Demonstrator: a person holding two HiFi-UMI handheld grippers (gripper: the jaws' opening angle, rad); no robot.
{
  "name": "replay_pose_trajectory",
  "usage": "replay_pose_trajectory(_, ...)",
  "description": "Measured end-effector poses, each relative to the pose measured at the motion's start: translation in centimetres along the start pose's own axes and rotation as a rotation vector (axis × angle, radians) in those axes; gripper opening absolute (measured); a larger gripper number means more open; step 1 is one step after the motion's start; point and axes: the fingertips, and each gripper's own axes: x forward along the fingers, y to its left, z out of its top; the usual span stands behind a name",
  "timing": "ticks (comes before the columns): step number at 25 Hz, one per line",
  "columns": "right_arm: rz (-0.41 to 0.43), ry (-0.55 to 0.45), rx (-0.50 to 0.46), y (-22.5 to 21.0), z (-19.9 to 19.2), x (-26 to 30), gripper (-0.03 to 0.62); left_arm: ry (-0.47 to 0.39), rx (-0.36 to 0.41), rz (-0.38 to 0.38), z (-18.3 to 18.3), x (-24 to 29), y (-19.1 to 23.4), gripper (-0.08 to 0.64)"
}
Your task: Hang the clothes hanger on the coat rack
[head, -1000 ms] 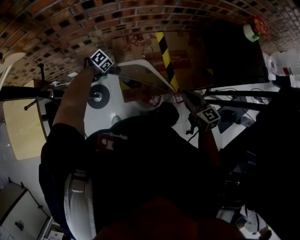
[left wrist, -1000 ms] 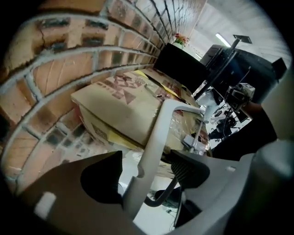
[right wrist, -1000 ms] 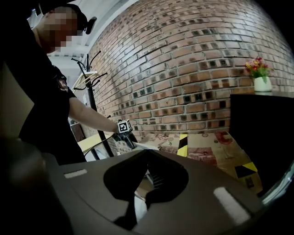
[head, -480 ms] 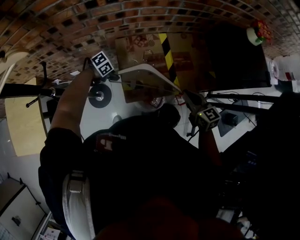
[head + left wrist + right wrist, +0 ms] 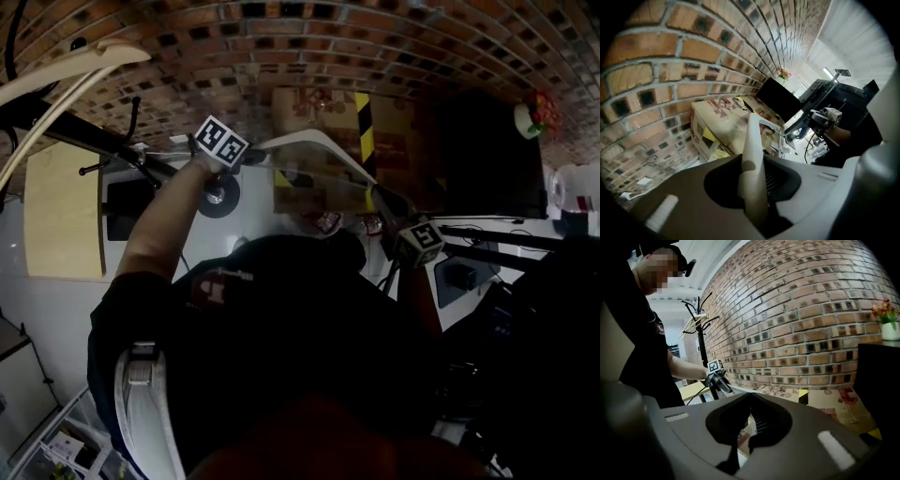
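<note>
Left claw (firm grip), white hanger between jaws

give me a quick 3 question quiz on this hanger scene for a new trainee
1. Multiple choice: what do the fingers of the left gripper hold? A) a cable B) a white clothes hanger C) nothing
2. True or false: the wall behind the cardboard box is plain white plaster.
3. Short answer: does the hanger hang on the coat rack yet?

Key: 1 B. 2 false, it is brick. 3 no, it is held in the air, away from the rack.
</note>
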Motion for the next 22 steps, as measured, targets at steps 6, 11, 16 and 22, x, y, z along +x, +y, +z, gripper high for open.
replay_pose_trajectory(6, 0.039, -0.041, -0.050, 0.3, 3.0, 1.5, 0.014, -0.167, -0.002, 0.059, 0.4, -3.5, -3.5, 0.083)
replay_pose_trajectory(11, 0.048, -0.100, -0.063, -0.8, 6.5, 1.9, 0.014, -0.294, -0.010, 0.095, 0.0, -9.7, -7.2, 0.083)
replay_pose_trajectory(16, 0.040, -0.172, -0.082, -4.1, 9.9, 2.2, 0.014, -0.425, 0.001, 0.169, -0.8, -16.7, -10.6, 0.083)
replay_pose_trajectory(22, 0.074, -0.221, -0.098, -4.3, 13.8, 4.8, 0.014, -0.570, 0.008, 0.283, -4.2, -24.4, -12.8, 0.083)
